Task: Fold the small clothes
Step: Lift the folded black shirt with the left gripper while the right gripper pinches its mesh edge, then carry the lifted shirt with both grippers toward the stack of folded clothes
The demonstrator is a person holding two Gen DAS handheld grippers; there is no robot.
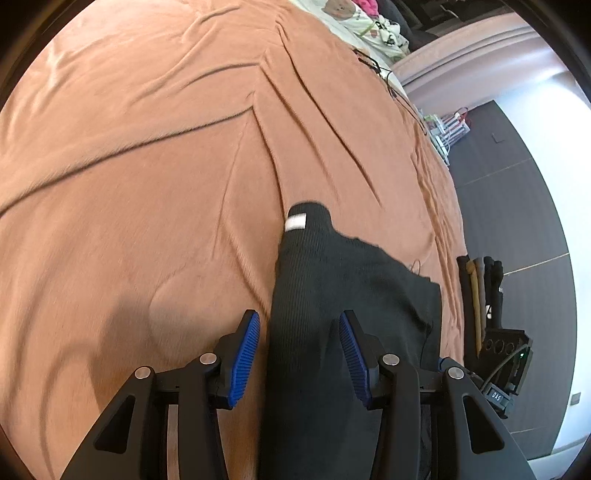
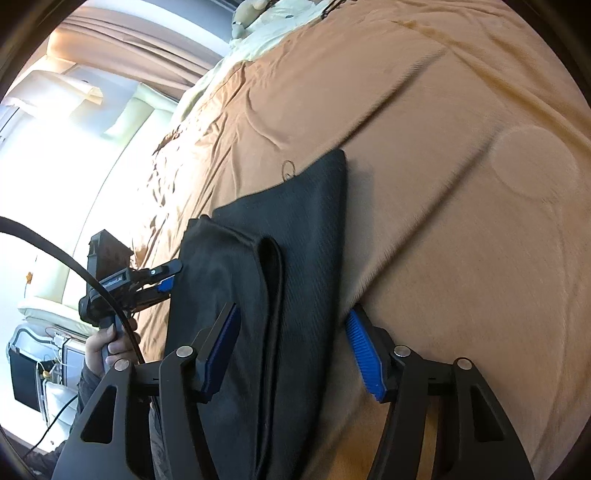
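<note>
The dark garment lies part-folded on the orange blanket, running between the unclenched jaws of both the left gripper and right gripper, so dragging may undo its fold.

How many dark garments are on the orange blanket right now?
1: a dark ribbed knit garment lying partly folded on the orange fleece blanket, running between both claws. Anything beneath it would be hidden.

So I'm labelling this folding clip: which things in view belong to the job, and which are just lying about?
Job:
dark garment
left gripper
right gripper
orange blanket, the work surface

Lying about:
patterned bedding
cables
cream sheet
</note>
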